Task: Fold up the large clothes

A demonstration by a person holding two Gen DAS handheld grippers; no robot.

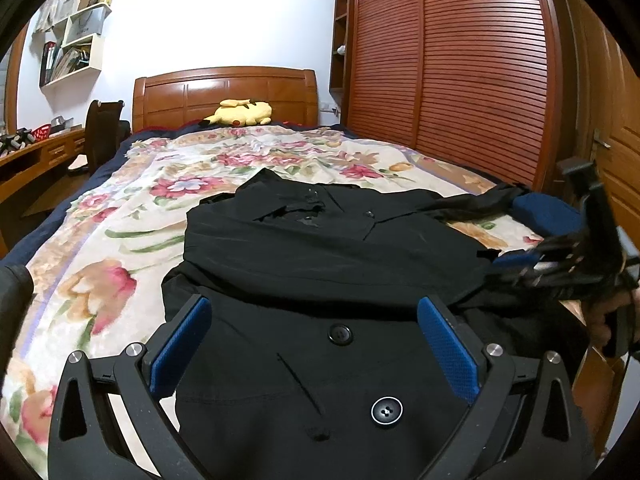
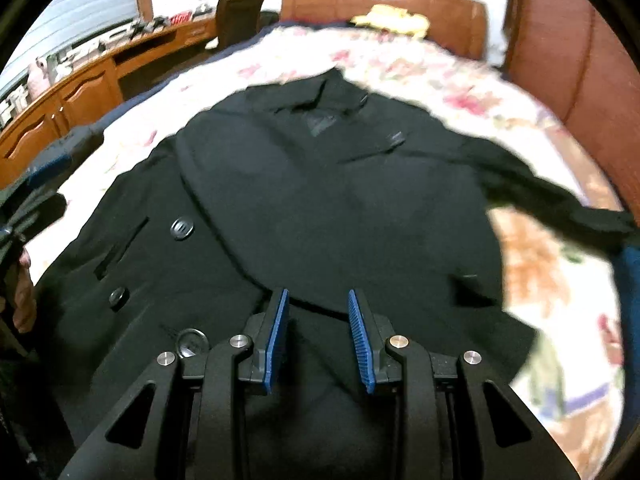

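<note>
Far left, a wooden desk [image 1: 44, 152] w/ a dark chair [image 1: 102, 132] beside it, wall shelves [image 1: 74, 36] above. Your left gripper [image 1: 314, 344] hangs over the near hem of the black coat [image 1: 320, 248], blue pads [image 1: 182, 344] spread wide apart, nothing between them but a coat button [image 1: 340, 334] below. Coat lies front-up on the floral bedspread [image 1: 132, 208], collar toward the headboard [image 1: 224, 94], one side folded across the chest; a yellow plush [image 1: 240, 114] sits at the headboard. Your right gripper [image 2: 318, 334] is over the coat's lower middle, fingers apart w/ a narrower gap, gripping nothing. That view is blurred. To the right, one sleeve [image 2: 560, 200] stretches out over the bedspread. Slatted wardrobe doors [image 1: 452, 60] stand on the bed's right.
</note>
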